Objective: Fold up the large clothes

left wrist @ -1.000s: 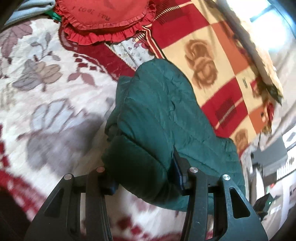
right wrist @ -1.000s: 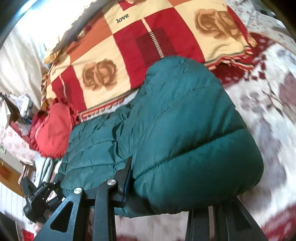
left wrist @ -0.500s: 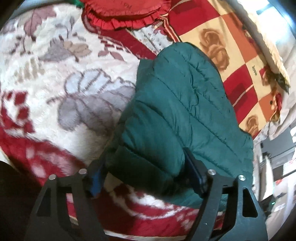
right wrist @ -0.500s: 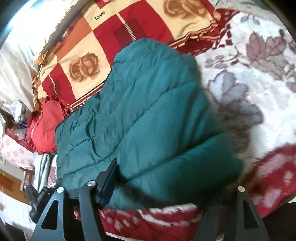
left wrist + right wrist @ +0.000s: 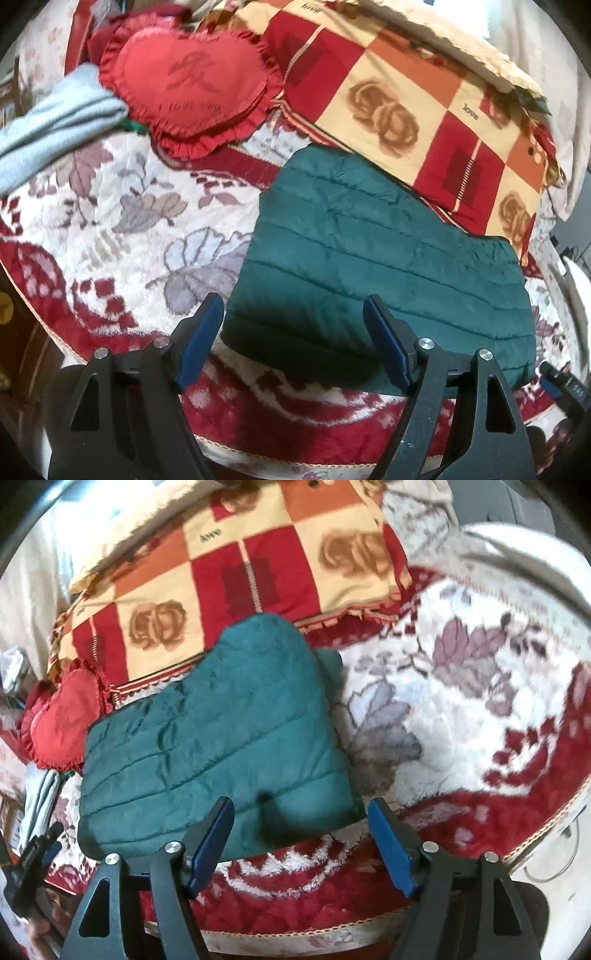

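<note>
A dark green quilted jacket (image 5: 376, 266) lies folded into a thick rectangle on the floral red and white blanket (image 5: 122, 229). It also shows in the right wrist view (image 5: 221, 738). My left gripper (image 5: 293, 334) is open and empty, held just above the jacket's near edge. My right gripper (image 5: 301, 830) is open and empty, over the jacket's near right corner. The other gripper's tip shows at the edge of each view, the right gripper's in the left wrist view (image 5: 565, 387) and the left gripper's in the right wrist view (image 5: 33, 853).
A red heart-shaped cushion (image 5: 192, 88) and a pale blue folded cloth (image 5: 55, 122) lie at the back left. A red and cream checked quilt (image 5: 424, 103) with roses lies behind the jacket. The blanket's trimmed front edge (image 5: 369, 923) runs just below the grippers.
Both grippers have let go of the jacket, opened and pulled back and up. The jacket, held folded over before, now lies flat on the blanket.
</note>
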A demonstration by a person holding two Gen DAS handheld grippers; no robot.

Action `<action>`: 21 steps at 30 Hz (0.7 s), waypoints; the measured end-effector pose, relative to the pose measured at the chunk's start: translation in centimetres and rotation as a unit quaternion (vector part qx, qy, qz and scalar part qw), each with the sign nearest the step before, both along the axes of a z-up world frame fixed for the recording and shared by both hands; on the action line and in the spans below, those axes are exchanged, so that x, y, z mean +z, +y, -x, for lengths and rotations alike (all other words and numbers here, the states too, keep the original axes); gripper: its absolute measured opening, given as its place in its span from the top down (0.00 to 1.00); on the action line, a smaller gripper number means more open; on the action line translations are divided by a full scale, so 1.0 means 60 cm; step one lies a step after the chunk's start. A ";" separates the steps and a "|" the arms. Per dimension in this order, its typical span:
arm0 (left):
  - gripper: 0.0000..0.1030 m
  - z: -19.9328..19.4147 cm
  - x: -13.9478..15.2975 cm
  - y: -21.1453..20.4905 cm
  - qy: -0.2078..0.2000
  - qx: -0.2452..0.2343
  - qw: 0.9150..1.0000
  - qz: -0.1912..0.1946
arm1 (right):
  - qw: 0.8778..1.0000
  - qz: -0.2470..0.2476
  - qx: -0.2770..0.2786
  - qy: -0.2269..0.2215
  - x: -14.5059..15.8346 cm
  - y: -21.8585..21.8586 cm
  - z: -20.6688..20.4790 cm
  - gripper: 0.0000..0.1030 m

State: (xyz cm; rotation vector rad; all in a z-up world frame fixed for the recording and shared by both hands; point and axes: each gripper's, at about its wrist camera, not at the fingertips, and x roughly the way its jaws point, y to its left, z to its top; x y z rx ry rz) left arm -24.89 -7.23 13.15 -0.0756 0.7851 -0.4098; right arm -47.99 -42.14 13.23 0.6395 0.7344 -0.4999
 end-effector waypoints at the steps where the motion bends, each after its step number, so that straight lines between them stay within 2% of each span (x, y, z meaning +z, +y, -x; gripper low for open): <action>1: 0.24 0.006 0.004 -0.005 -0.006 -0.001 1.000 -0.004 | 1.000 0.010 0.004 -0.002 0.007 0.007 0.001 0.28; 8: 0.24 0.037 0.014 -0.032 -0.020 -0.016 0.999 -0.022 | 0.995 0.086 0.044 -0.012 0.043 0.084 -0.022 0.21; 14: 0.24 0.056 0.015 -0.047 -0.031 -0.026 0.998 -0.042 | 0.990 0.119 0.073 -0.020 0.053 0.143 -0.060 0.16; 21: 0.24 0.063 0.018 -0.050 -0.046 -0.023 0.998 -0.047 | 0.984 0.150 0.094 -0.019 0.060 0.185 -0.093 0.09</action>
